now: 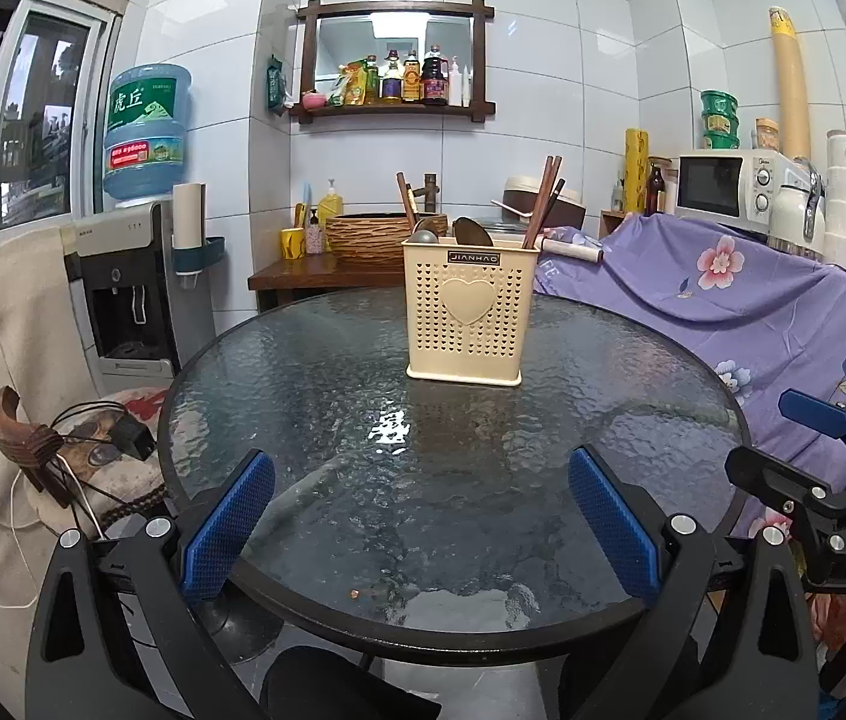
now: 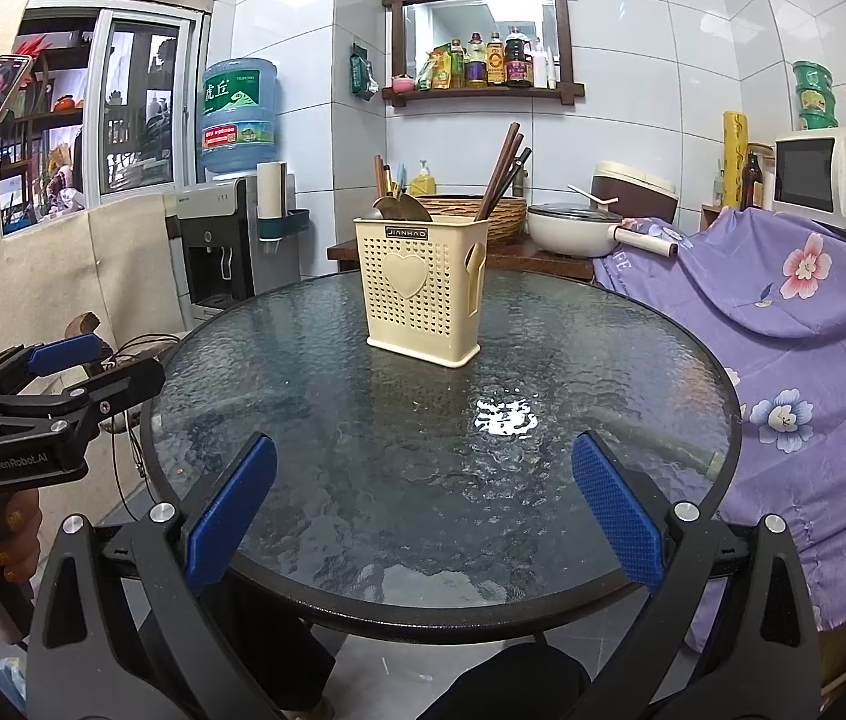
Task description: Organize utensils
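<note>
Though jaws gape, holder [image 1: 464,315] sits beyond — untouched.

The utensil holder [image 1: 464,315] stands toward the far side of the round glass table [image 1: 303,420]; chopsticks [image 1: 543,204] and spoons [image 1: 471,233] stand inside.

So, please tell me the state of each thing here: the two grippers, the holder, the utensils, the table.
left gripper: open, empty, low over the table's near edge
right gripper: open, empty, low over the table's near edge
utensil holder: upright on the table
chopsticks: standing in the holder, leaning
spoons: standing in the holder
glass table: bare apart from the holder
</note>
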`<move>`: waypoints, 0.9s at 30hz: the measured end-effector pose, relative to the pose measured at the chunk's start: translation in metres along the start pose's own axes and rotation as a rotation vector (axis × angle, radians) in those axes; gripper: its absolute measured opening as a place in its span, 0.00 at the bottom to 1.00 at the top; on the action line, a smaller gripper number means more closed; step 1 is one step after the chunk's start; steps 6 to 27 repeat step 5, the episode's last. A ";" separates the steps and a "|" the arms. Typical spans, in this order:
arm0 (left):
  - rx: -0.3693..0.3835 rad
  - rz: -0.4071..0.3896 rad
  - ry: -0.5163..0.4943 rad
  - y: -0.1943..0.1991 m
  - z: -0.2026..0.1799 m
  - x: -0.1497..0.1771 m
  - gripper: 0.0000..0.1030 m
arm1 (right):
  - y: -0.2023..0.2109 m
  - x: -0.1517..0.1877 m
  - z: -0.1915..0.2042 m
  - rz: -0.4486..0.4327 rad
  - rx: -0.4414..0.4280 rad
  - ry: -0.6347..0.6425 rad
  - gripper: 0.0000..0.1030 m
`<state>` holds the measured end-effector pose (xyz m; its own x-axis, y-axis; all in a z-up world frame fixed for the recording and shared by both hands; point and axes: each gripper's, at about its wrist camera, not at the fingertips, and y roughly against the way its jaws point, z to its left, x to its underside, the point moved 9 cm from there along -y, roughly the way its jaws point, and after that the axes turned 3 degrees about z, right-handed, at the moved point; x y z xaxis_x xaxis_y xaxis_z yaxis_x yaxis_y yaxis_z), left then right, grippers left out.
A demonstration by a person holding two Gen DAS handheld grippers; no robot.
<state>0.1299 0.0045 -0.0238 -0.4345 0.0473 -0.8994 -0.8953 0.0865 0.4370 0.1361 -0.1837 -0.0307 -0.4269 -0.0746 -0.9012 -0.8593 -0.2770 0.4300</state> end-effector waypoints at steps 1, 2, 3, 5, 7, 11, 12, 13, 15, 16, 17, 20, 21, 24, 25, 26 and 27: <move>0.000 0.001 -0.001 0.000 0.000 0.000 0.94 | 0.000 0.000 0.000 0.000 0.001 0.000 0.94; 0.001 0.001 0.000 0.000 0.000 0.000 0.94 | 0.000 0.000 0.000 0.000 0.001 0.000 0.94; 0.003 0.002 0.002 0.000 0.000 0.001 0.94 | 0.000 0.000 0.000 0.000 0.000 -0.001 0.94; 0.005 0.004 0.005 0.000 0.000 0.001 0.94 | 0.000 0.000 0.000 0.001 0.000 0.000 0.94; 0.005 0.004 0.005 0.000 0.000 0.001 0.94 | 0.000 0.000 0.000 0.001 0.000 0.000 0.94; 0.005 0.004 0.005 0.000 0.000 0.001 0.94 | 0.000 0.000 0.000 0.001 0.000 0.000 0.94; 0.005 0.004 0.005 0.000 0.000 0.001 0.94 | 0.000 0.000 0.000 0.001 0.000 0.000 0.94; 0.005 0.004 0.005 0.000 0.000 0.001 0.94 | 0.000 0.000 0.000 0.001 0.000 0.000 0.94; 0.005 0.004 0.005 0.000 0.000 0.001 0.94 | 0.000 0.000 0.000 0.001 0.000 0.000 0.94; 0.005 0.004 0.005 0.000 0.000 0.001 0.94 | 0.000 0.000 0.000 0.001 0.000 0.000 0.94; 0.005 0.004 0.005 0.000 0.000 0.001 0.94 | 0.000 0.000 0.000 0.001 0.000 0.000 0.94; 0.005 0.004 0.005 0.000 0.000 0.001 0.94 | 0.000 0.000 0.000 0.001 0.000 0.000 0.94; 0.005 0.004 0.005 0.000 0.000 0.001 0.94 | 0.000 0.000 0.000 0.001 0.000 0.000 0.94; 0.005 0.004 0.005 0.000 0.000 0.001 0.94 | 0.000 0.000 0.000 0.001 0.000 0.000 0.94; 0.005 0.004 0.005 0.000 0.000 0.001 0.94 | 0.000 0.000 0.000 0.001 0.000 0.000 0.94; 0.005 0.004 0.005 0.000 0.000 0.001 0.94 | 0.000 0.000 0.000 0.001 0.000 0.000 0.94; 0.005 0.004 0.005 0.000 0.000 0.001 0.94 | 0.000 0.000 0.000 0.001 0.000 0.000 0.94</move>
